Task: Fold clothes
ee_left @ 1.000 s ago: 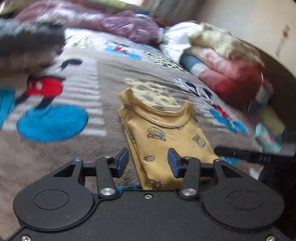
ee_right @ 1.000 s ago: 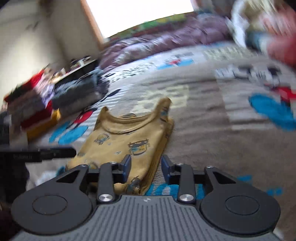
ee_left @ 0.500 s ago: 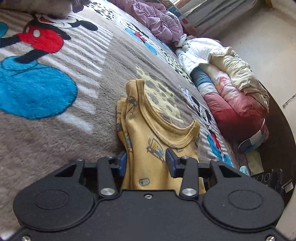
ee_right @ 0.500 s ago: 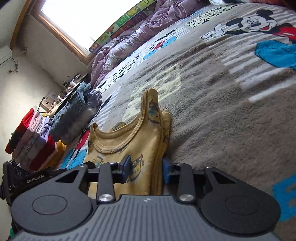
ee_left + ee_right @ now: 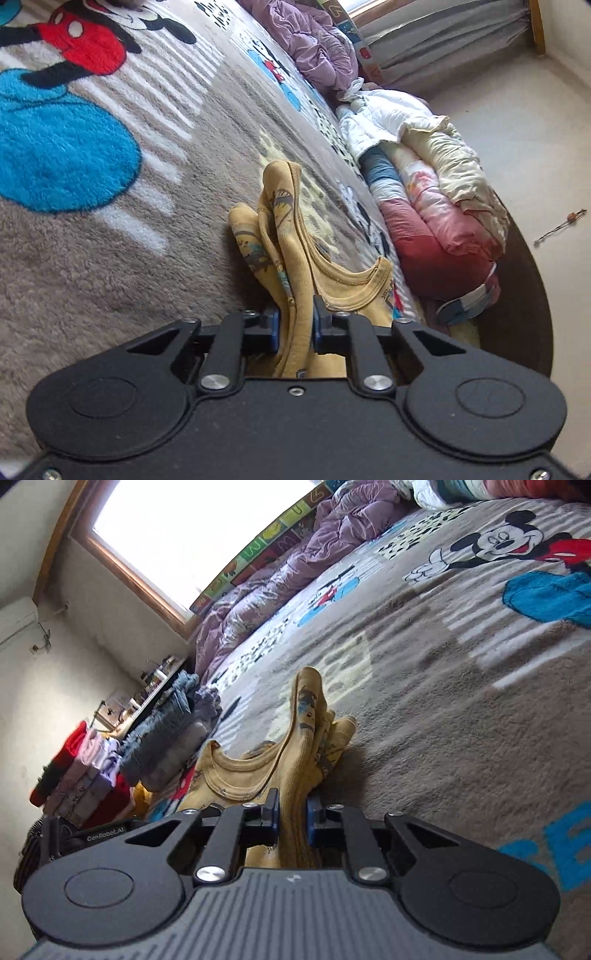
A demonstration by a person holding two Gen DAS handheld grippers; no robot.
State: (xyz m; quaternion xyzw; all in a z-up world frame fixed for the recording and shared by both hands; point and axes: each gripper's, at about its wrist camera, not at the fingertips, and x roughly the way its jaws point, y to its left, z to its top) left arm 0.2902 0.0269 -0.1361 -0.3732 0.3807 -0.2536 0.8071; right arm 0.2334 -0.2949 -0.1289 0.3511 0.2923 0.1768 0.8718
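Yellow top [image 5: 295, 280] bunched btwn both tongs, left tongs [image 5: 295, 326] & right tongs [image 5: 291, 821] just closed, pinching its edges

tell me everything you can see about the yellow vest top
The yellow vest top is soft mustard knit with small cartoon prints and a ribbed, stitched neckline. It lies folded lengthwise on the fleecy cartoon blanket, one shoulder strap standing up. The left tongs and the right tongs have just been closing, and each now pinches a side edge of its layered fabric.

Shirt [image 5: 295, 273] on blanket [image 5: 110, 258]
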